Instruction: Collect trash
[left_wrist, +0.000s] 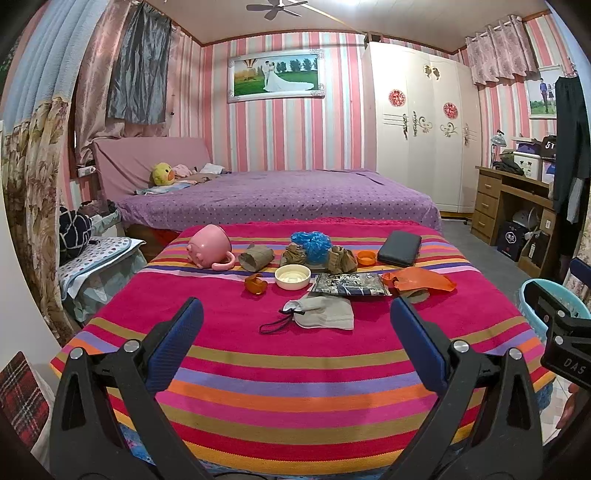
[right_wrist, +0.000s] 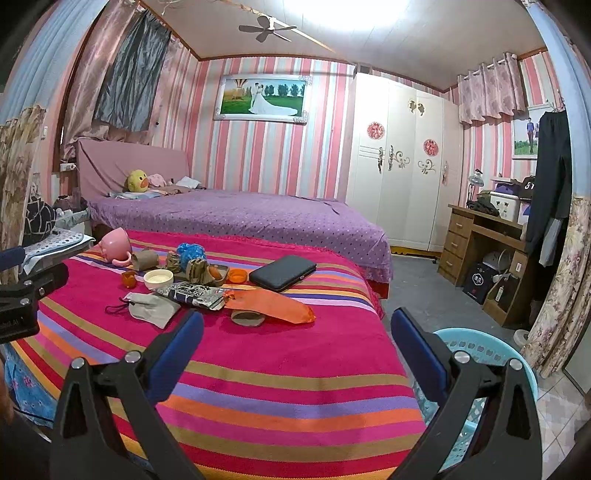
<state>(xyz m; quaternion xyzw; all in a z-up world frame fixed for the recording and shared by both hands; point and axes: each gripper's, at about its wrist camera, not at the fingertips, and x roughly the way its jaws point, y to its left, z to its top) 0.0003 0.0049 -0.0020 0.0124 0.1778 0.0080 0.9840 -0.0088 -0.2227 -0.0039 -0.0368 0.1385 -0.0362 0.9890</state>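
Trash lies across the far half of the striped table cloth (left_wrist: 295, 369): a blue plastic bag (left_wrist: 312, 242), crumpled brown paper (left_wrist: 341, 258), a cardboard tube (left_wrist: 256, 256), a printed wrapper (left_wrist: 349, 285) and an orange plastic bag (left_wrist: 421, 278). My left gripper (left_wrist: 295, 326) hovers open over the near cloth, short of a grey pouch (left_wrist: 321, 314). My right gripper (right_wrist: 295, 328) is open too, above the table's right corner. The orange plastic bag (right_wrist: 269, 302) and a flattened tube (right_wrist: 247, 318) lie just ahead of it. A light blue basket (right_wrist: 480, 350) stands on the floor under its right finger.
Also on the cloth are a tipped pink cup (left_wrist: 208, 245), a white bowl (left_wrist: 292, 277), a black case (left_wrist: 400, 248) and an orange cap (left_wrist: 365, 257). A purple bed (left_wrist: 277, 195) stands behind the table, and a wooden desk (left_wrist: 513, 199) at the right wall.
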